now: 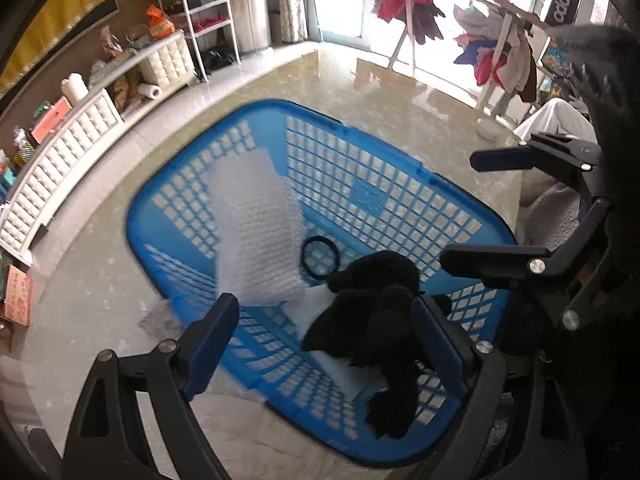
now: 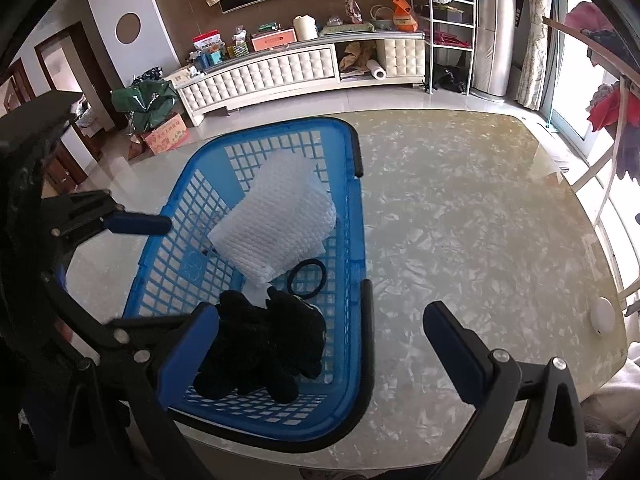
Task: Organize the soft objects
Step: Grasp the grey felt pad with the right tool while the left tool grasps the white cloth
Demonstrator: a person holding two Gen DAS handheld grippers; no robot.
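A blue plastic basket stands on the marbled table. Inside it a white knobbly sheet looks blurred in the left wrist view, leaning on the far wall. Beside it lie a black ring and a black plush toy on a flat white piece. My left gripper hangs open over the basket's near end with nothing between its pads. My right gripper is open too, above the basket's right rim, and shows at the right of the left wrist view.
A long white tufted cabinet with clutter on top runs along the far wall, with a white wire shelf beside it. A clothes rack stands by the window. A small white round object sits near the table's right edge.
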